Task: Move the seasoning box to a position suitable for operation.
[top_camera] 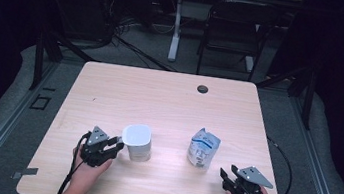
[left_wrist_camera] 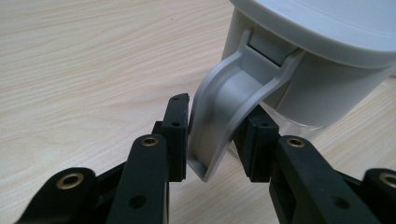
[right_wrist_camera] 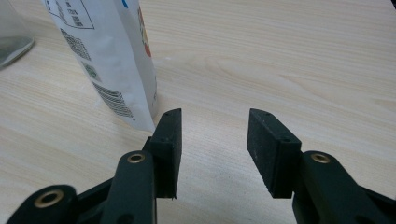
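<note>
My left gripper (left_wrist_camera: pixel 212 135) pinches the jug (top_camera: pixel 137 142) by its stiff handle (left_wrist_camera: pixel 229 109); likely heavy, slippery plastic, so I grip firmly.

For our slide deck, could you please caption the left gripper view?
Left gripper closed around the curved grey plastic handle of a white lidded jug on the pale wooden table.
</note>
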Tool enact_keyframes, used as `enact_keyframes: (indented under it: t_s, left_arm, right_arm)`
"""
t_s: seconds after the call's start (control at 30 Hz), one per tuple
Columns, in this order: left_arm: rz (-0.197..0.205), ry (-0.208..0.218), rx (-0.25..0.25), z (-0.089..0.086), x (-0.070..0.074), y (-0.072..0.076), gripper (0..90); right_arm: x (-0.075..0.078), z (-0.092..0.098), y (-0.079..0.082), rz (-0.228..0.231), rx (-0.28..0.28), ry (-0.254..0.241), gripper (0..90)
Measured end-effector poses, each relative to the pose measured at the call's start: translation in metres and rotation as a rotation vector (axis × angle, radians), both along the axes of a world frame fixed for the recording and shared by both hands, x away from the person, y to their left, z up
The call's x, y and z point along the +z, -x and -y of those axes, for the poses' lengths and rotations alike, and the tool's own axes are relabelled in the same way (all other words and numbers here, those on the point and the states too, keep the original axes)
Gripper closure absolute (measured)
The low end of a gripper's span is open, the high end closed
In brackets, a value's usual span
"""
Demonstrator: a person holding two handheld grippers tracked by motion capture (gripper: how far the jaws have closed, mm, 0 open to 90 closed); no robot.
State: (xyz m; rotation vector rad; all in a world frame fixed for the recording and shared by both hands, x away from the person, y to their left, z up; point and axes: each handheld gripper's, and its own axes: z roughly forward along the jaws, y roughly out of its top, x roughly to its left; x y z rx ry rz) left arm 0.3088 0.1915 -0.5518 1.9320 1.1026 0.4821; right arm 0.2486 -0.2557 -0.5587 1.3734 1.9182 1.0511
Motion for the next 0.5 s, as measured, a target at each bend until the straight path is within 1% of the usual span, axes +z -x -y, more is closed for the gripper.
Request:
enact_keyframes:
  t_s: [0.03,0.07,0.27,0.37,0.4,0.47,0.5]
  left_arm:
    - [0.003,-0.004,0.000,0.0004,0.0001,0.0003,68.1]
    - [-0.005,-0.016,-0.003,0.0005,0.0012,0.0010,68.1]
    - [-0.005,-0.026,-0.004,0.0023,0.0020,0.0034,68.5]
    - [-0.007,-0.040,-0.011,0.0027,0.0029,0.0052,68.6]
    - [-0.007,-0.034,-0.011,0.0032,0.0028,0.0060,68.7]
    - [-0.012,-0.045,-0.022,0.0027,0.0036,0.0076,68.7]
    - [-0.008,-0.043,-0.021,0.0030,0.0034,0.0083,68.7]
  right_arm:
    - [-0.0001,0.0001,-0.0001,-0.001,0.000,0.000,55.6]
    - [-0.0001,0.0001,-0.0001,-0.001,0.000,0.000,55.6]
    - [-0.0008,-0.0004,-0.0004,0.000,0.002,-0.006,55.7]
    - [-0.0007,-0.0004,-0.0003,0.000,0.002,-0.005,55.7]
    - [-0.0005,-0.0004,-0.0002,0.001,0.002,-0.004,55.7]
    - [-0.0003,-0.0005,0.0000,0.002,0.003,-0.002,55.7]
    - [-0.0003,-0.0006,0.0000,0.002,0.003,-0.003,55.7]
